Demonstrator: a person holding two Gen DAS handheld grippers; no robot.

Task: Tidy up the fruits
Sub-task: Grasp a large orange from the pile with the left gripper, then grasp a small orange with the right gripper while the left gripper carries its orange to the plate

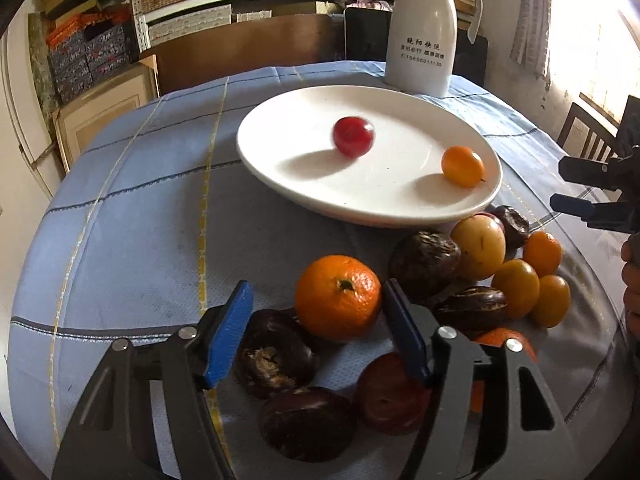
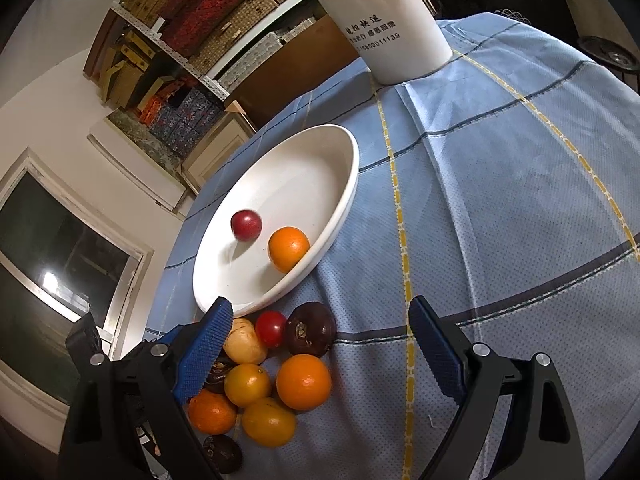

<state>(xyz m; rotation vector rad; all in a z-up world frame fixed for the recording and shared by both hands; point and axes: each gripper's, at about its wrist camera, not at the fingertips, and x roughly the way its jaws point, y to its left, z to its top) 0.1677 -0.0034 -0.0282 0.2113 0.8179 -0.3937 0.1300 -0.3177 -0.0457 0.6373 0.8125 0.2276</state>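
While both tools hang over the blue checked tablecloth (image 1: 120, 248), the stock stands thus. White plate (image 1: 304, 184): holds one red fruit (image 1: 353, 136), blurred, near its middle, and one small orange fruit (image 1: 463, 166) by the rim at 4 o'clock. Pile on the cloth at 6 o'clock from the plate: a mandarin (image 1: 338, 297), several dark wrinkled fruits (image 1: 425, 261), a pale yellow fruit (image 1: 478, 247), small orange fruits (image 1: 516, 288). Left gripper (image 1: 316, 332): jaws wide apart, holding nothing, the mandarin between its blue pads. Right gripper (image 2: 320, 348): jaws wide apart, empty, poised above the pile. White jug (image 1: 422, 32): upright at 12 o'clock beyond the plate.
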